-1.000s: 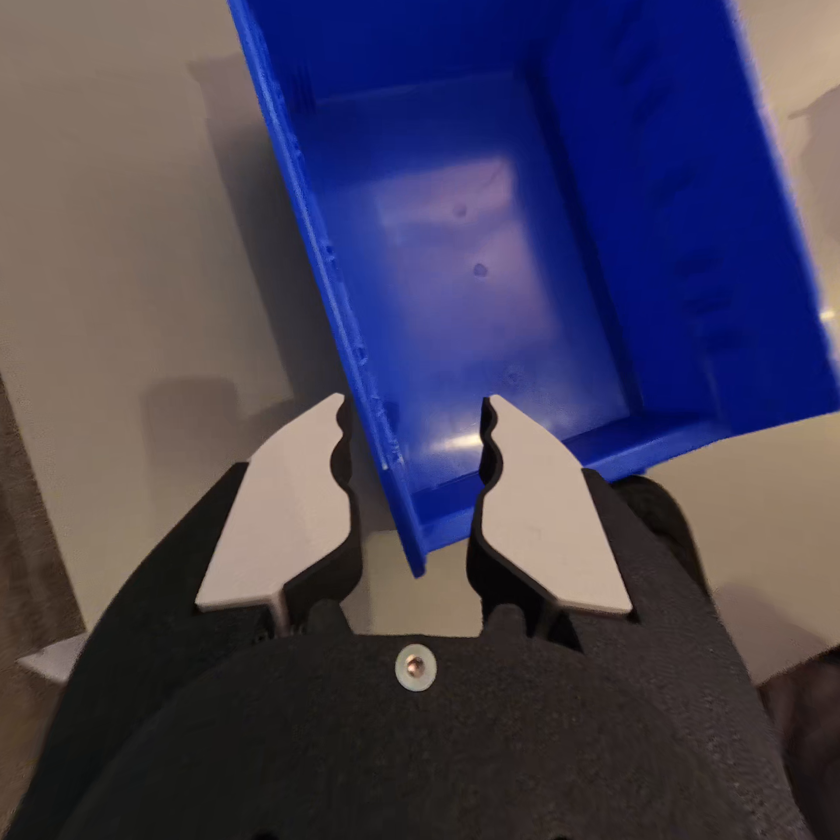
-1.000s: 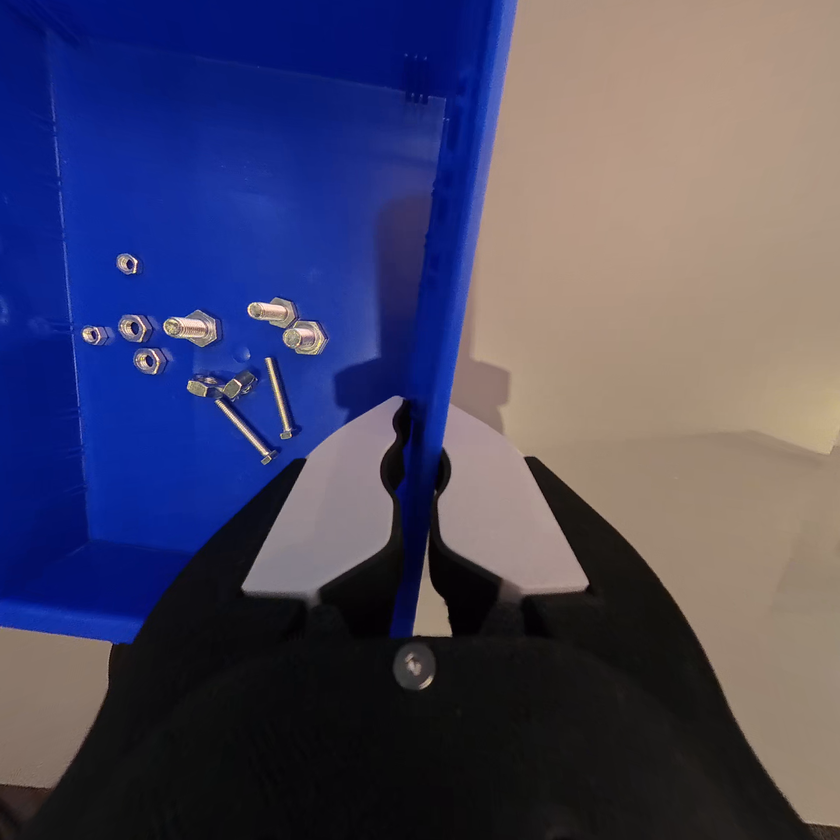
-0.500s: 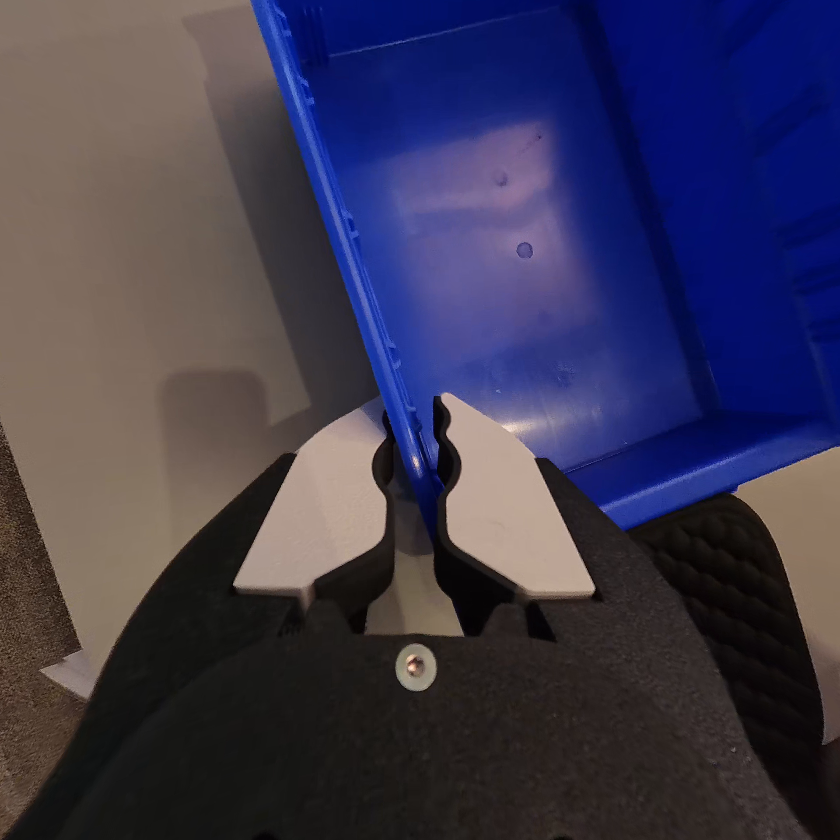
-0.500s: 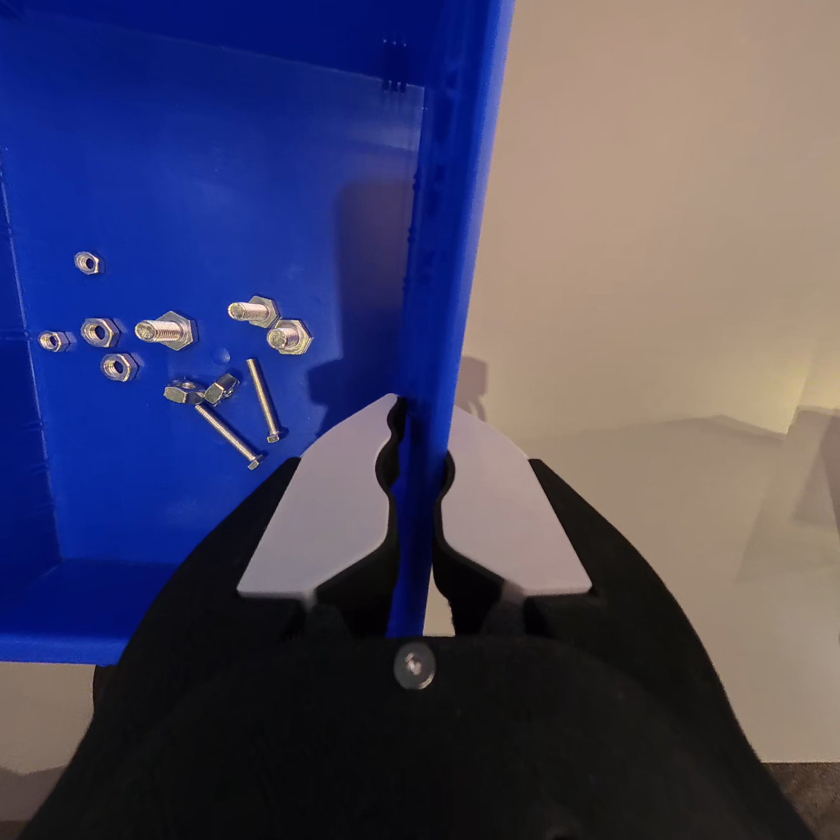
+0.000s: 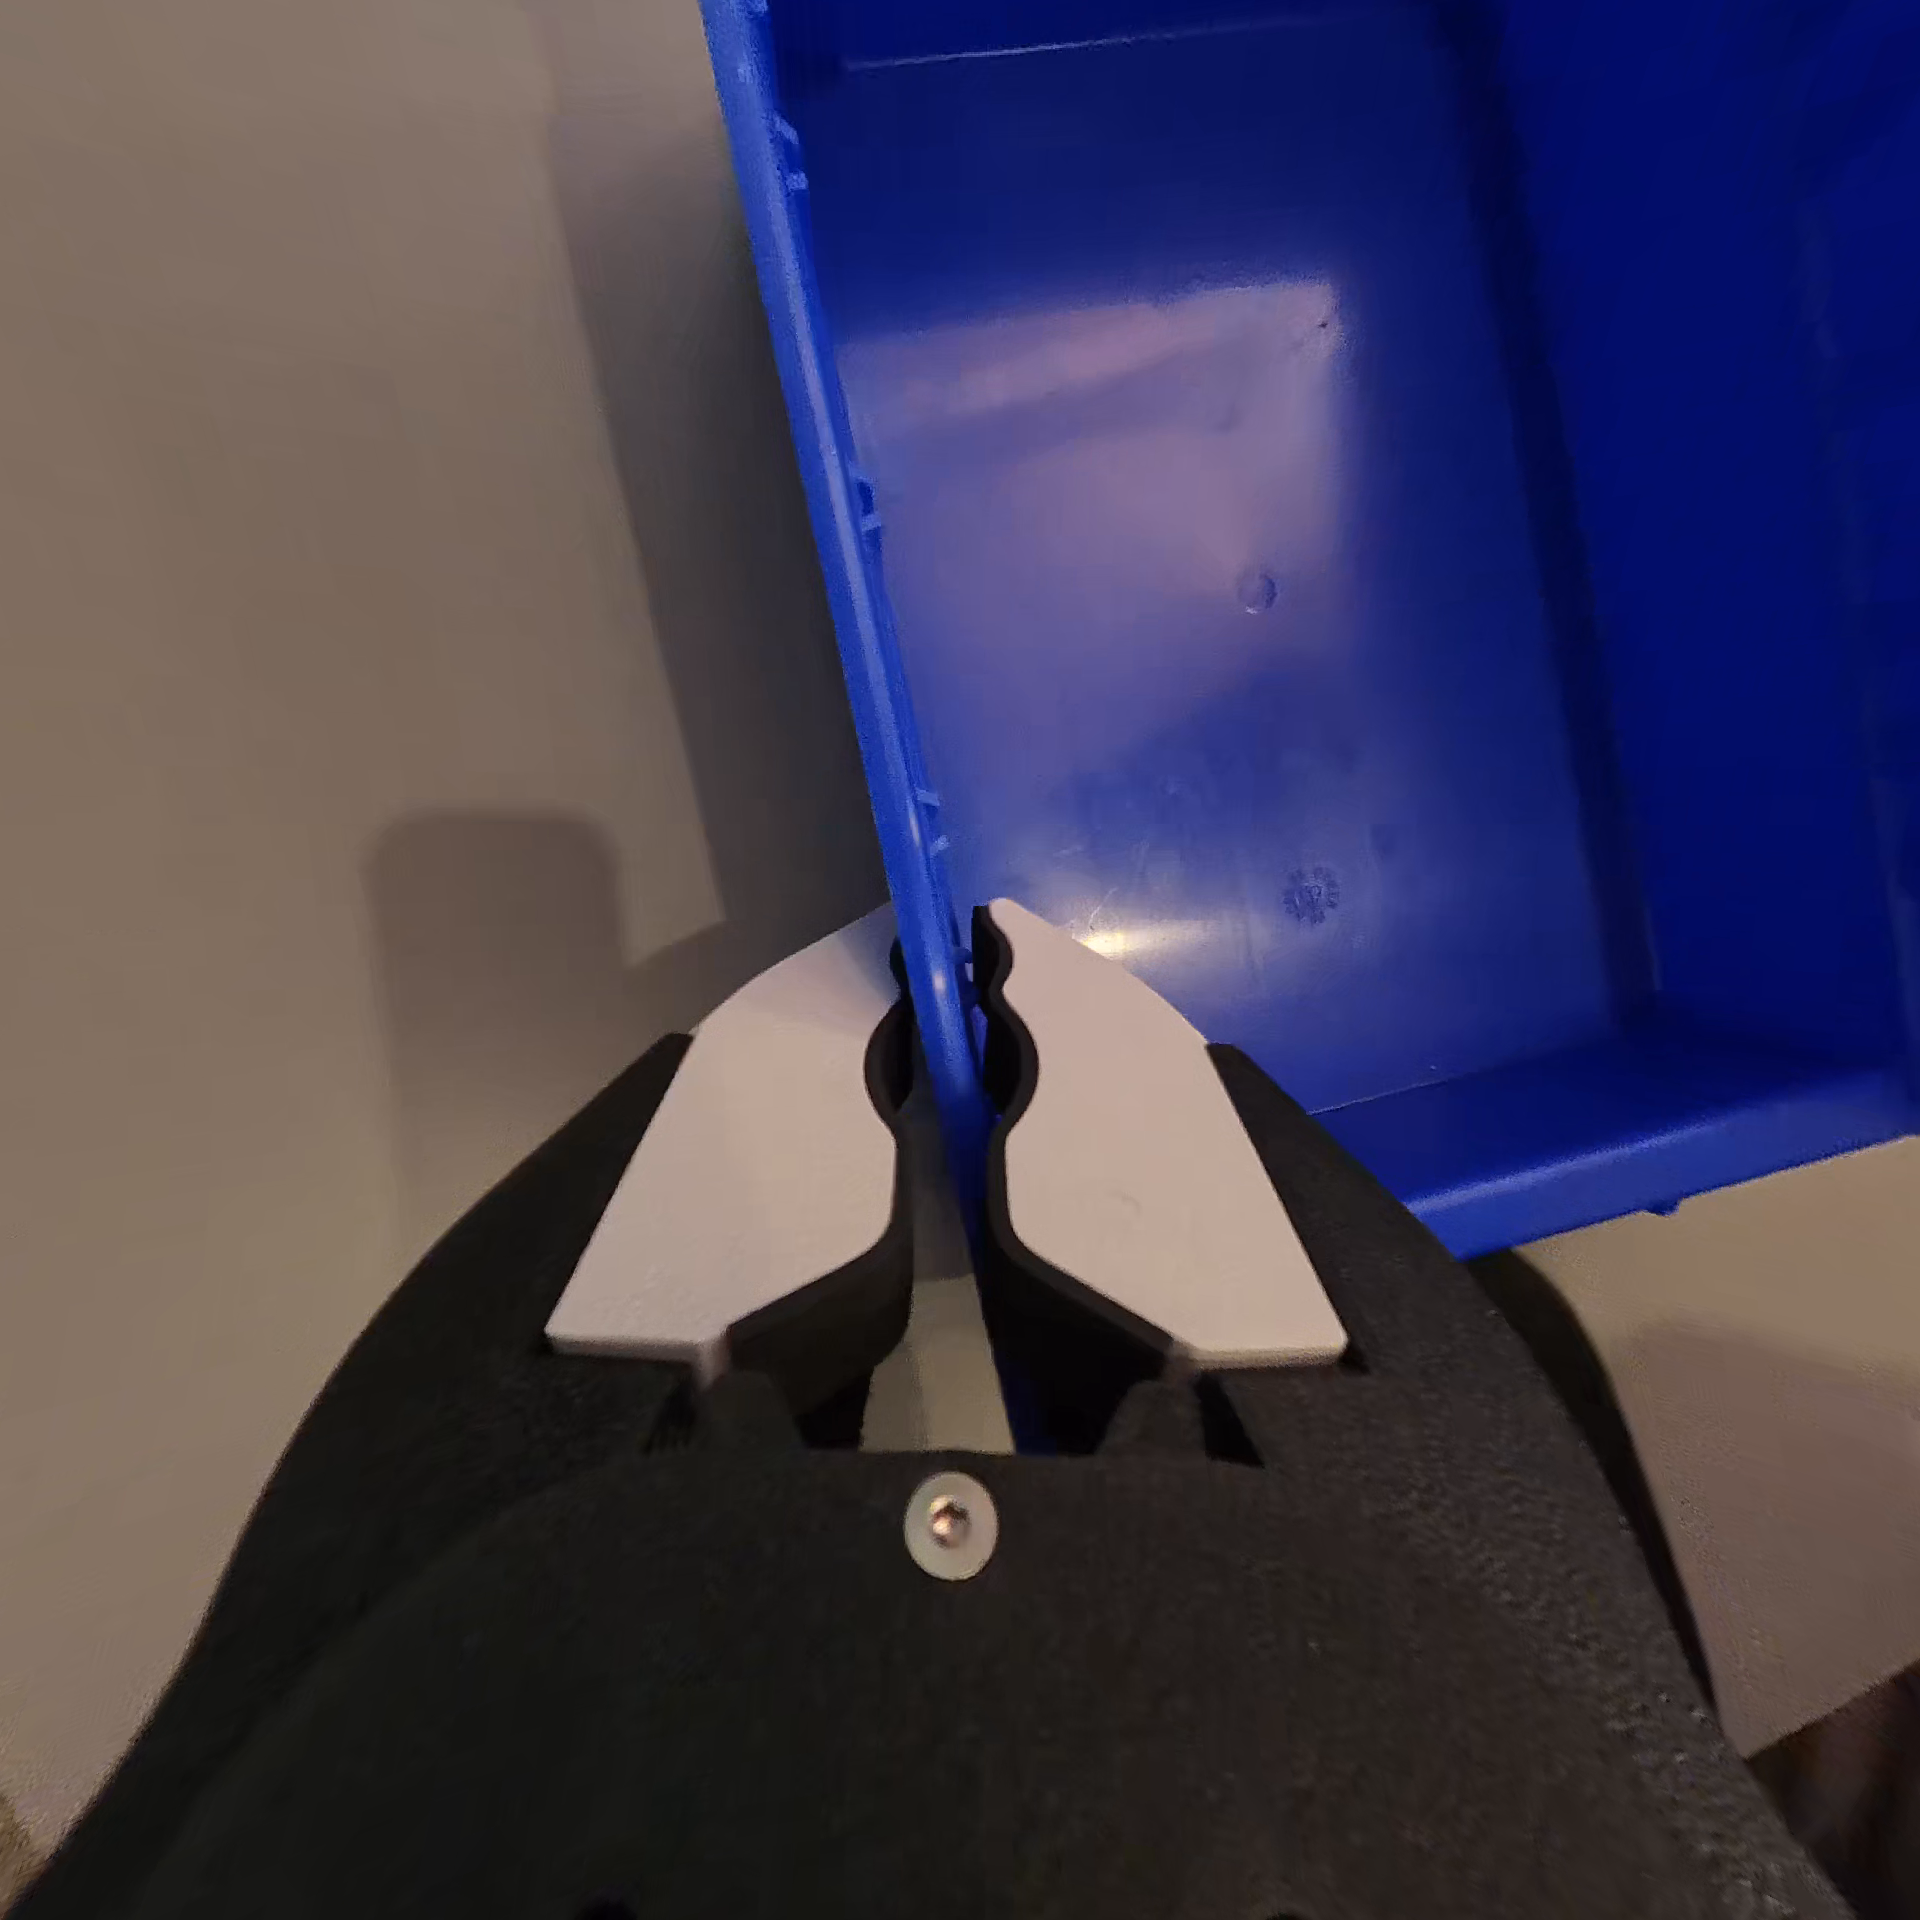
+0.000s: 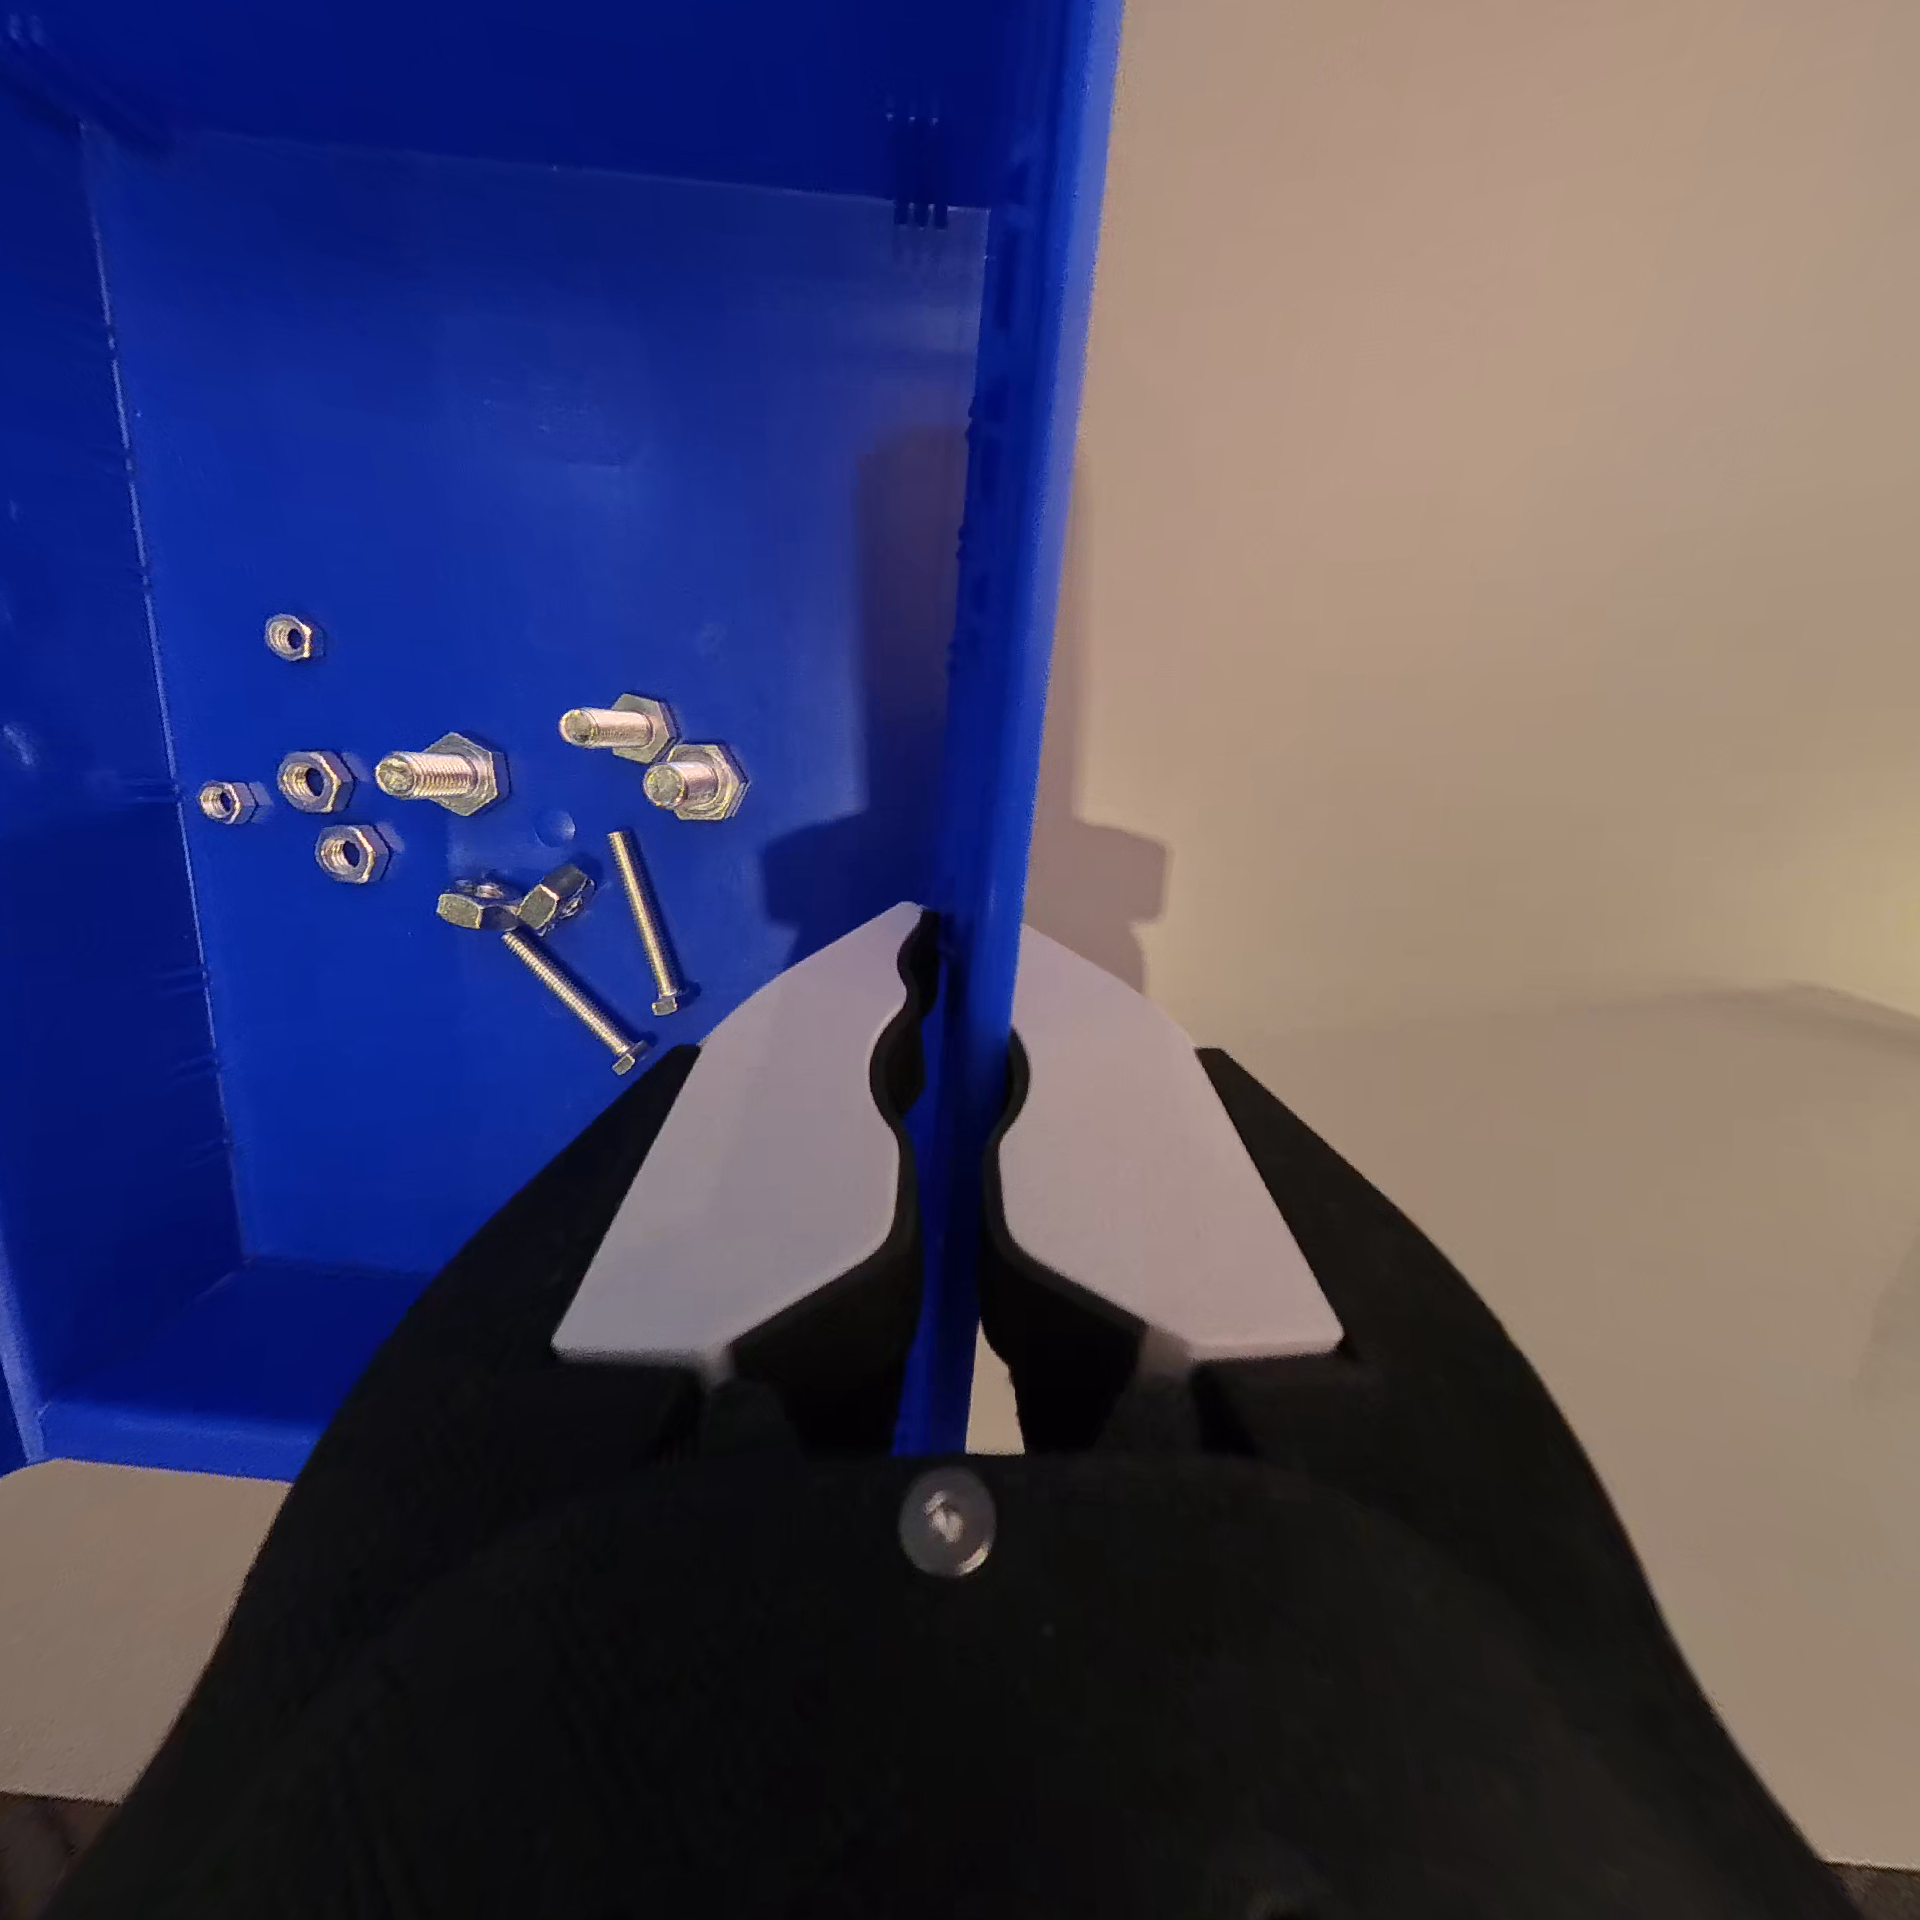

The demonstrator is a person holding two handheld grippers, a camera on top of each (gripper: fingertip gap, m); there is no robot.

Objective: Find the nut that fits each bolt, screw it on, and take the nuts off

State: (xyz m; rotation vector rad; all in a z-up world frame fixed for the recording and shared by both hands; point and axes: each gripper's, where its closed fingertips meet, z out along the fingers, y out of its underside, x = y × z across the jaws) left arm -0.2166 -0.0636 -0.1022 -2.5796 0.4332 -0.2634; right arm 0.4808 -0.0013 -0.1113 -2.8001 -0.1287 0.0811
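Note:
In the right wrist view a blue bin [image 6: 1039,416] holds three thick short bolts [image 6: 442,774], two thin long bolts [image 6: 644,914] and several loose nuts [image 6: 314,781] on its floor, left of my fingers. My right gripper [image 6: 966,925] is shut on this bin's right wall. In the left wrist view a second blue bin [image 5: 831,416] has nothing in it. My left gripper [image 5: 940,925] is shut on its left wall, one finger inside and one outside.
Both bins rest on a pale table [image 5: 312,623], which also shows in the right wrist view [image 6: 1507,727]. The table's near edge and darker floor [image 5: 1849,1704] show at the lower right of the left wrist view. There is about 70 cm between the tips of the two grippers.
My left gripper was open around the empty bin's left wall and has closed on it. My right gripper has stayed shut on its bin's wall, and the view has shifted only slightly.

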